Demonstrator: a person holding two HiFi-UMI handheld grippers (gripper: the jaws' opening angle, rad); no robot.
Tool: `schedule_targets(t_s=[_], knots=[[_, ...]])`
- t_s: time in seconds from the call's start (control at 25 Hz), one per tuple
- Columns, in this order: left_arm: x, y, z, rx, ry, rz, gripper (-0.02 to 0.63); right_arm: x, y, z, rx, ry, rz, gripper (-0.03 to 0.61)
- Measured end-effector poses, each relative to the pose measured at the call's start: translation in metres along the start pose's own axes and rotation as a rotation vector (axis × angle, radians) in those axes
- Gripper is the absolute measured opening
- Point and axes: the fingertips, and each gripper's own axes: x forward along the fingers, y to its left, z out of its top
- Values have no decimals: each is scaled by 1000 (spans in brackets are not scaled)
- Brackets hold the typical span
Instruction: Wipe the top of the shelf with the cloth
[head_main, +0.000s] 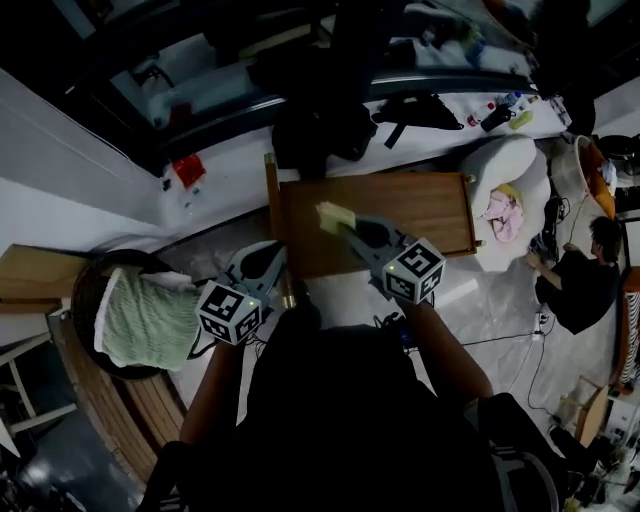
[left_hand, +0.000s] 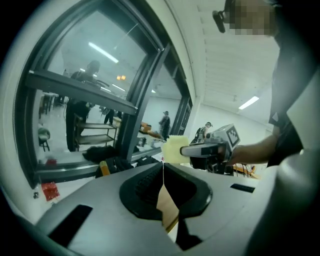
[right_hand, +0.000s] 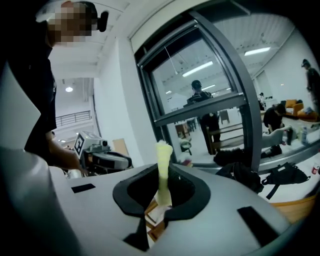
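Cloth: a small pale-yellow cloth (head_main: 333, 217), pinched upright in the right tongs (head_main: 346, 226), sticking out past their tips.
Cloth over shelf: above the left part of the wooden shelf top (head_main: 420, 205); I cannot tell whether it touches the wood.
Shelf top's long axis: runs left to right across the head view, so most of the unwiped length probably lies to the right of the cloth.
Right tongs: closed on the cloth, pointing away from the person, over the top.
Left tongs (head_main: 272, 256): jaws together, nothing between them, near the shelf's front-left corner, off the top.
Nearer arm: the right, already over the work.
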Motion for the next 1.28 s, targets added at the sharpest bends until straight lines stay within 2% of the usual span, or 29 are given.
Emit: schedule_targets(t_s=[0.24, 0.56, 0.76, 1.04, 1.28], knots=[[24, 45, -8, -24, 42, -8, 12, 53, -26, -9, 61, 47, 12, 48], [55, 79, -22, -21, 117, 0, 12, 114, -60, -63, 147, 130, 31, 48], [77, 85, -35, -45, 149, 15, 12, 151, -77, -108, 192, 199, 59, 48], [98, 80, -40, -51, 165, -5, 12, 194, -112, -183, 302, 313, 25, 48], [103, 83, -45, -59, 172, 5, 12, 217, -121, -204, 267, 382, -3, 48]])
